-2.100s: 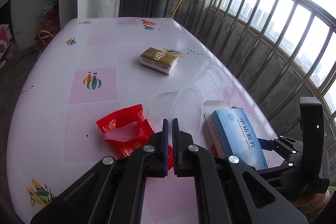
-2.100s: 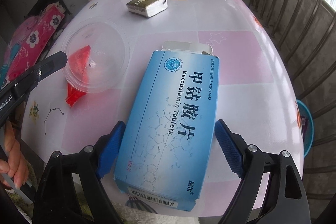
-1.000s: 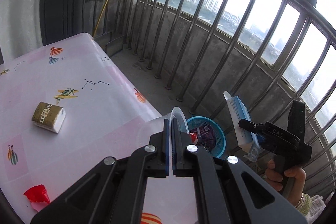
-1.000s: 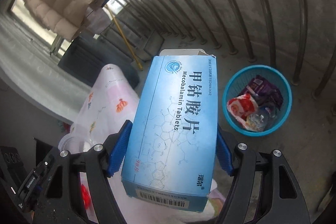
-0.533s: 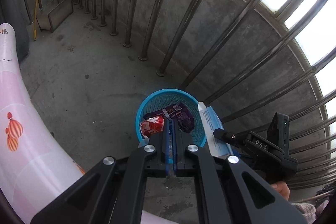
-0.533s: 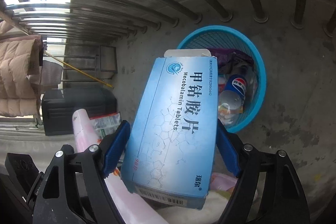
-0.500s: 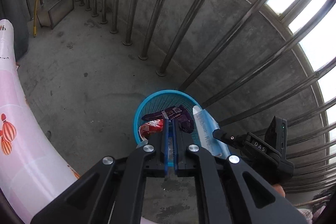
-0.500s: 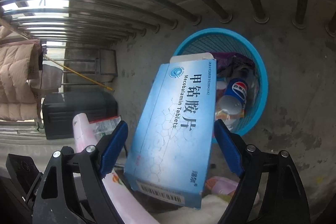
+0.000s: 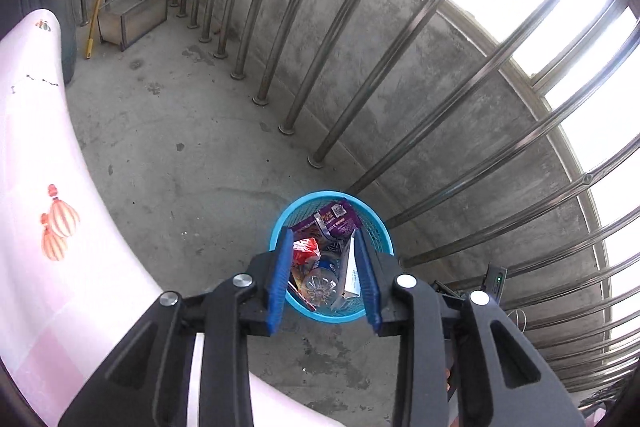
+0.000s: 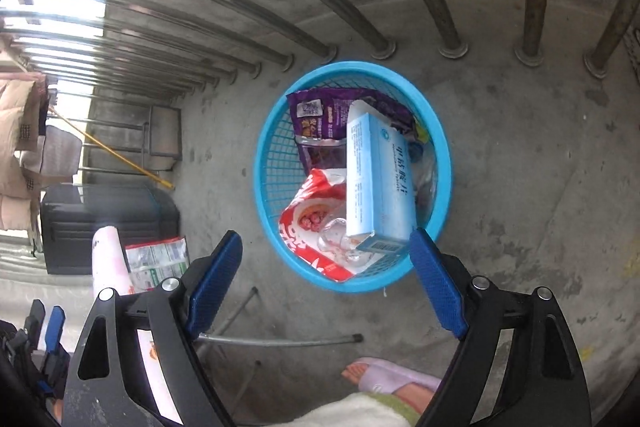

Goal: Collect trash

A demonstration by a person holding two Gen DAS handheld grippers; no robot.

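Note:
A blue mesh basket [image 10: 352, 67] stands on the concrete floor by the railing. In it lies the blue tablet box [image 10: 376, 179], tilted on a red wrapper [image 10: 308, 211] and a purple bag [image 10: 328, 115]. Above the basket my right gripper [image 10: 326, 239] is open and empty. My left gripper [image 9: 322, 239] also hangs over the basket [image 9: 320, 194]. Its jaws are opening, with nothing between the pads. A clear round plastic piece [image 9: 320, 285] lies in the basket beside the box [image 9: 351, 267]; I cannot tell whether it is the cup.
Steel railing bars [image 9: 352, 39] on a concrete kerb close in the basket's far side. The pink table edge [image 9: 60, 227] curves along the left. A metal rod [image 10: 280, 341], a person's foot in a lilac slipper [image 10: 384, 375] and a black case [image 10: 104, 223] are near.
The right gripper let go of the tablet box, which dropped into the basket. The left jaws parted and the clear cup is gone from between them. Both grippers came down closer over the basket.

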